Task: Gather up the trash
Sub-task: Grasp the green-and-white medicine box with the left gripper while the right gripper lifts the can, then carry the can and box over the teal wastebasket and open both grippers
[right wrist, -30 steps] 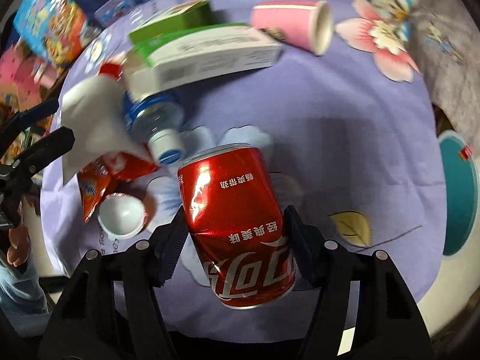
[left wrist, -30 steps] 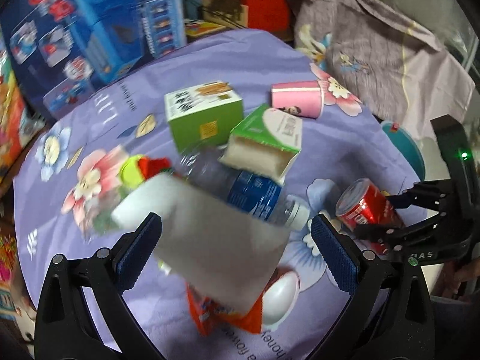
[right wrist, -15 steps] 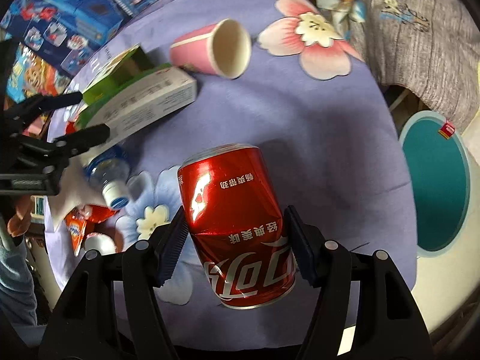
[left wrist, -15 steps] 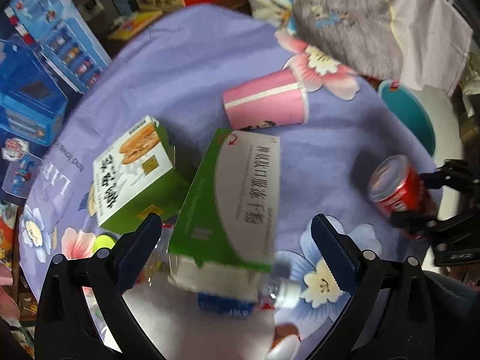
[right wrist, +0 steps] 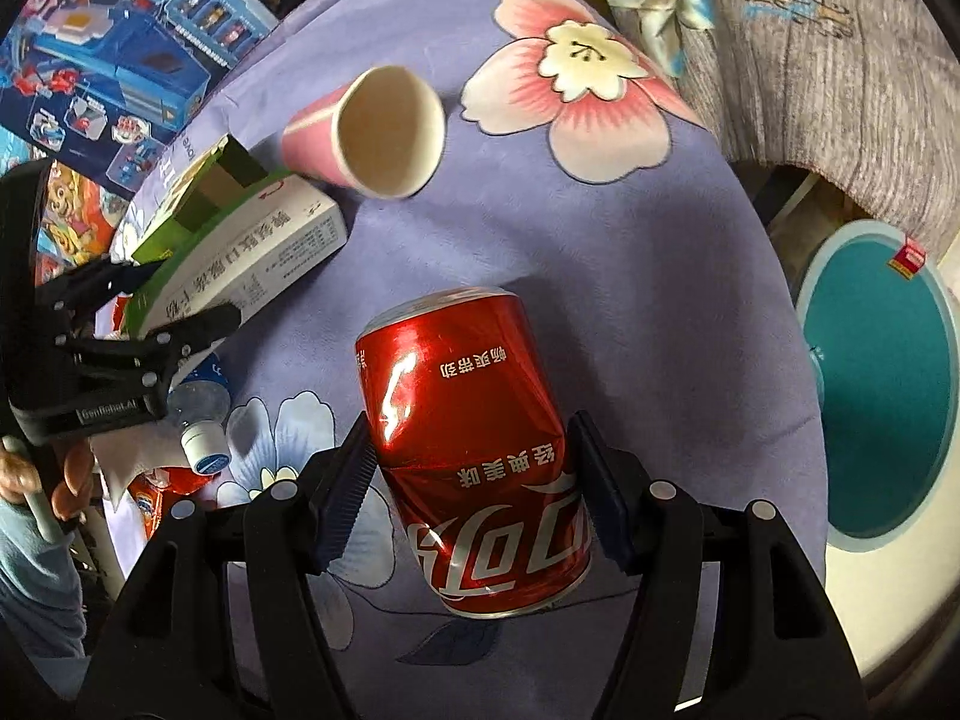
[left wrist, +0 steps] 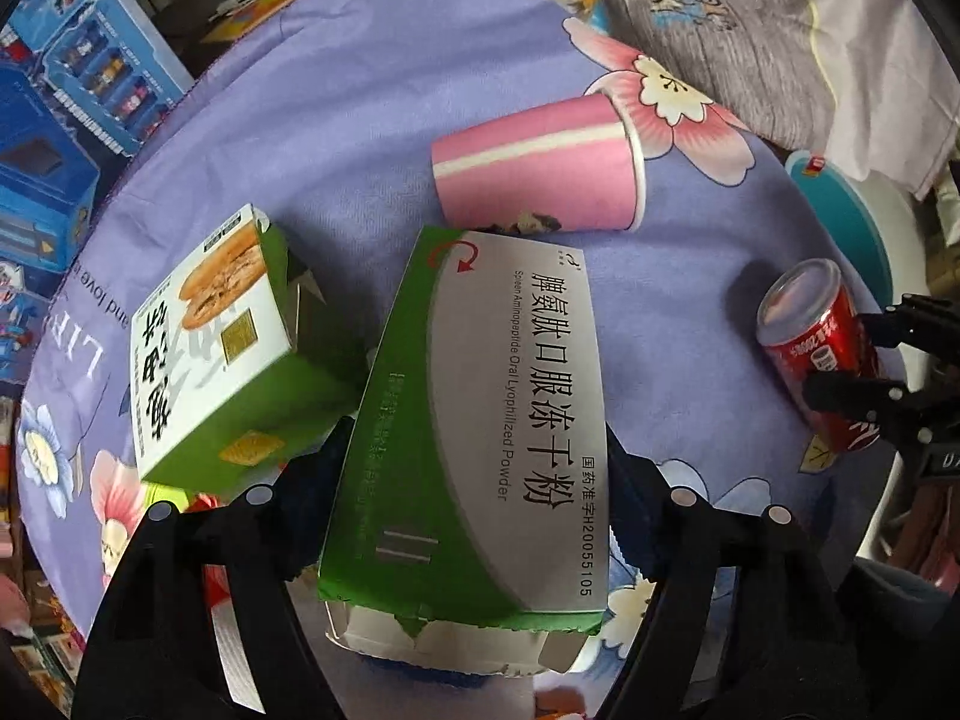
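Your right gripper (right wrist: pixel 474 480) pinches the dented red cola can (right wrist: pixel 480 456); your left gripper (left wrist: pixel 474 480) is closing around the green-and-white cardboard medicine box (left wrist: pixel 480 420). Next, carry both right to the teal bin (right wrist: pixel 888 384).

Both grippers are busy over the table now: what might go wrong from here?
The left gripper is closing on the medicine box, whose near end flaps hang open; it may crush or slip. That box leans on the biscuit box, so lifting could drag it. The red can in the right gripper is already dented and could slide before reaching the teal bin.
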